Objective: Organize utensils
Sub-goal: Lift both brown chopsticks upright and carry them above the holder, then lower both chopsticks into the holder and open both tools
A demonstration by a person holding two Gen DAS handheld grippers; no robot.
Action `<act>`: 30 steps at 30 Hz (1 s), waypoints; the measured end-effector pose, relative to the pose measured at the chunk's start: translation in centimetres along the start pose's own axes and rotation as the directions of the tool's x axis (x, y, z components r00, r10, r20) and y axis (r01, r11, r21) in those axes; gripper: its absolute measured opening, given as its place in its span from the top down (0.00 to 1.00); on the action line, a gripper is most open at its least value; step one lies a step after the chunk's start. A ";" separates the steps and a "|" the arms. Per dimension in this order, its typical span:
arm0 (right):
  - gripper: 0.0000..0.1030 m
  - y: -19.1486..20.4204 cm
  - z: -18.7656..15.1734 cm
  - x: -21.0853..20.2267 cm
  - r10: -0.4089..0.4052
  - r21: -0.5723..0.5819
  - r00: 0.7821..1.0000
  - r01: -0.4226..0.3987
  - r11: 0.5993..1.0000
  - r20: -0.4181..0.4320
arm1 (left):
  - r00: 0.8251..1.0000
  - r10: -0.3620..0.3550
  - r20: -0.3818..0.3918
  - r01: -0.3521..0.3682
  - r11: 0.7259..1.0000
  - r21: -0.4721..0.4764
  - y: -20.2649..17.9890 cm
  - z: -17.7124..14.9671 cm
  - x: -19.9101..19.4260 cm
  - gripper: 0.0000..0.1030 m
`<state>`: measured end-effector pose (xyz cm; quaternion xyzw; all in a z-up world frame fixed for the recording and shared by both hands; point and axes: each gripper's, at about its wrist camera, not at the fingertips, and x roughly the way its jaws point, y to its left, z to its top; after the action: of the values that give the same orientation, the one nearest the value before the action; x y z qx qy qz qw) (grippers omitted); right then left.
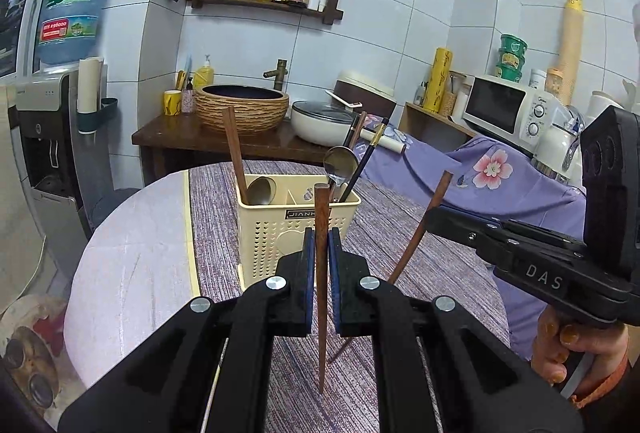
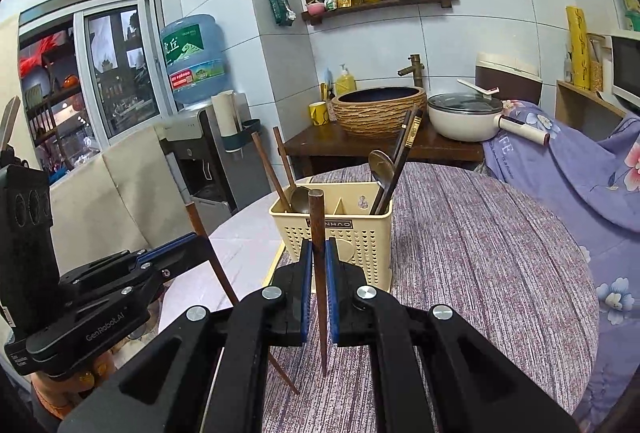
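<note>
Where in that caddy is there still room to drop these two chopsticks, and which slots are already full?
The middle slot of the caddy, between the two dividers, looks bare. The left slot holds a spoon and wooden chopsticks; the right slot is crowded with a spoon and dark chopsticks. Cloth right of the caddy is bare.

My view: holder (image 1: 298, 229) front partly blocked by chopstick (image 1: 321, 265), brand label half hidden. Spoon handles (image 2: 381, 169) lost inside compartments. Microwave (image 2: 626, 67) cut by right wrist frame edge.
</note>
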<state>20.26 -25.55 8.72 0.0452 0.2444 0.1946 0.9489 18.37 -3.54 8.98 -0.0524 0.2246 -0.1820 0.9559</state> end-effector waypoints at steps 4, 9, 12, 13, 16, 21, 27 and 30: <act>0.93 0.2 0.0 -0.1 -0.002 -0.012 1.000 0.002 1.000 -0.010 | 1.000 -0.006 0.007 0.006 1.000 -0.001 0.3 0.2 -0.4 0.93; 0.93 0.2 0.6 -0.3 0.013 -0.004 1.000 -0.013 1.000 -0.008 | 1.000 -0.011 0.015 0.011 1.000 0.011 0.3 0.8 -0.8 0.93; 0.93 0.4 1.5 -0.4 0.022 -0.010 1.000 -0.022 1.000 -0.003 | 1.000 -0.014 0.020 0.014 1.000 0.024 0.0 1.5 -1.0 0.93; 0.93 0.4 2.0 -0.5 0.024 -0.013 1.000 -0.024 1.000 0.000 | 1.000 -0.017 0.024 0.017 1.000 0.026 0.0 1.9 -1.1 0.93; 0.93 0.5 3.9 -0.7 0.037 -0.013 0.999 -0.037 0.999 0.011 | 0.999 -0.022 0.043 0.021 0.999 0.036 -0.1 3.6 -1.4 0.93; 0.93 0.8 8.1 -1.8 0.031 -0.020 0.997 -0.030 0.999 0.070 | 0.995 -0.027 0.096 0.020 0.998 0.066 -0.6 8.5 -2.3 0.93; 0.93 0.4 14.1 -3.0 0.035 0.022 0.986 -0.039 0.999 0.163 | 0.979 0.016 0.205 -0.029 0.998 0.060 -0.8 15.8 -3.1 0.93; 0.93 0.6 16.3 -3.0 0.000 0.008 0.978 -0.002 1.000 0.211 | 0.971 0.052 0.234 -0.066 0.996 0.056 -0.7 18.4 -2.2 0.93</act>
<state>25.50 -26.02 24.50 0.0696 0.1431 0.1882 0.9692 24.58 -3.01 26.45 -0.0364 0.1068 -0.1531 0.9817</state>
